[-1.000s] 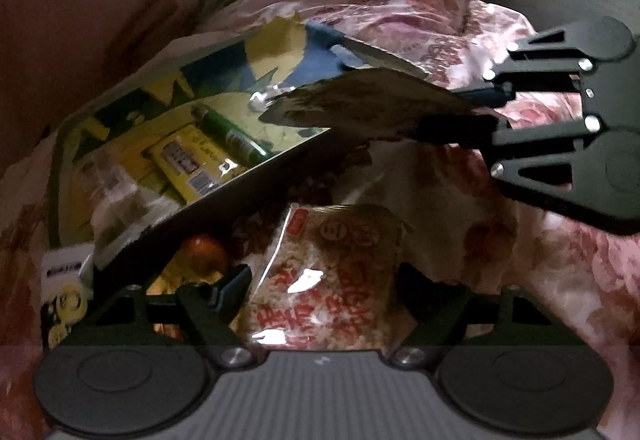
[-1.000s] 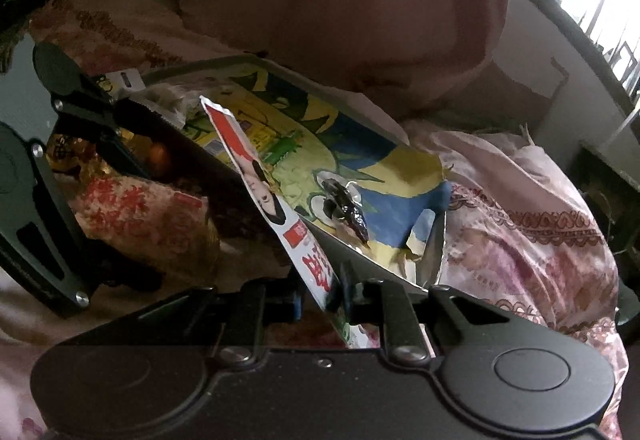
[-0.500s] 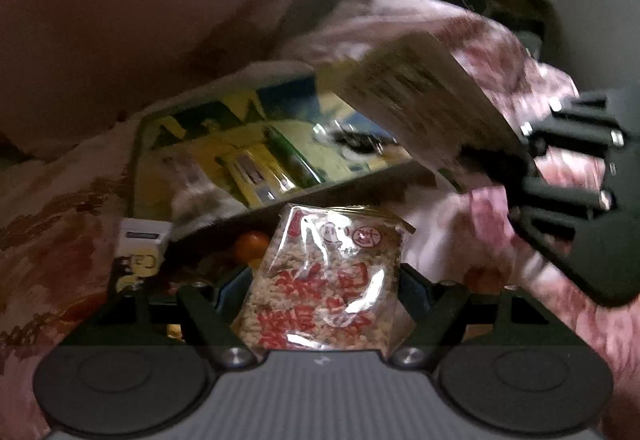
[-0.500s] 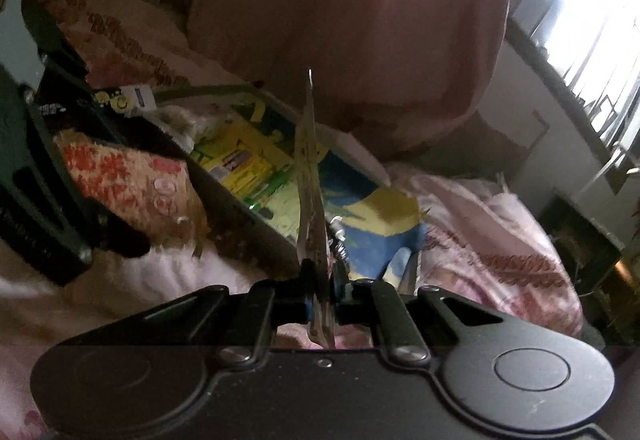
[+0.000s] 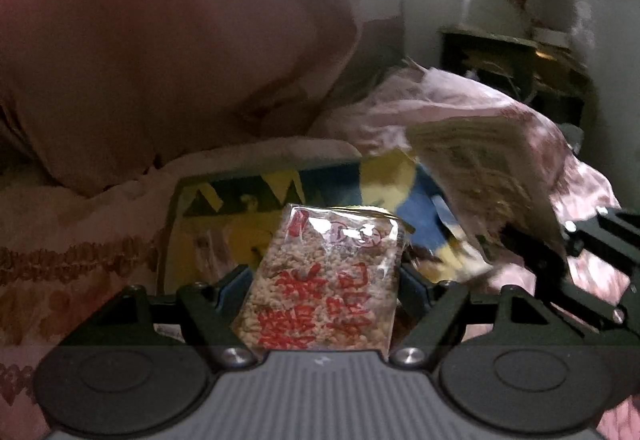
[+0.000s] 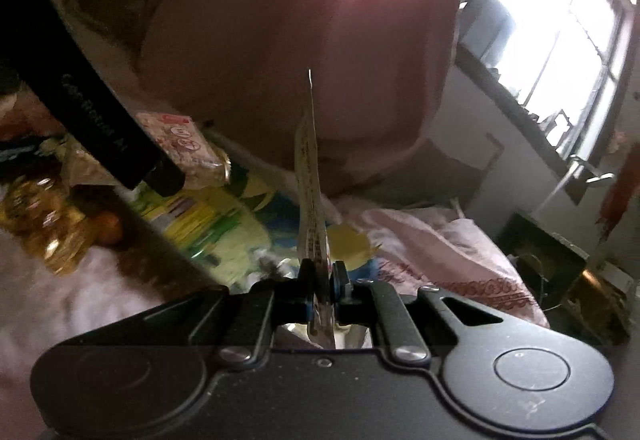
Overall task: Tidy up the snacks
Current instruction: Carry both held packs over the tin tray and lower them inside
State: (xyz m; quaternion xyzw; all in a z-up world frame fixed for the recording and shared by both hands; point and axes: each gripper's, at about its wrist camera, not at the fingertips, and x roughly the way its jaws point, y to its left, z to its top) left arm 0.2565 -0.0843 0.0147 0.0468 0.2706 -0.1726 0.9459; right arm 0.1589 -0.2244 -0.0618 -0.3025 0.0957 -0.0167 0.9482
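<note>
Our left tool (image 5: 325, 280) pinches a clear bag of puffed rice (image 5: 326, 292) with red lettering, holding it upright in front of a colourful cartoon-printed tray (image 5: 224, 208) on the bed (image 5: 72, 240). Our right tool (image 6: 322, 288) is pressed together on a thin flat snack packet (image 6: 310, 176), seen edge-on, above the tray's near corner. A golden wrapped snack (image 6: 44, 224) lies on the bedding beside the tray.

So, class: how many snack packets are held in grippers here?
2. The rice-snack packet sits in the left gripper; the flat packet is pinched by the right gripper. More may be hidden.
</note>
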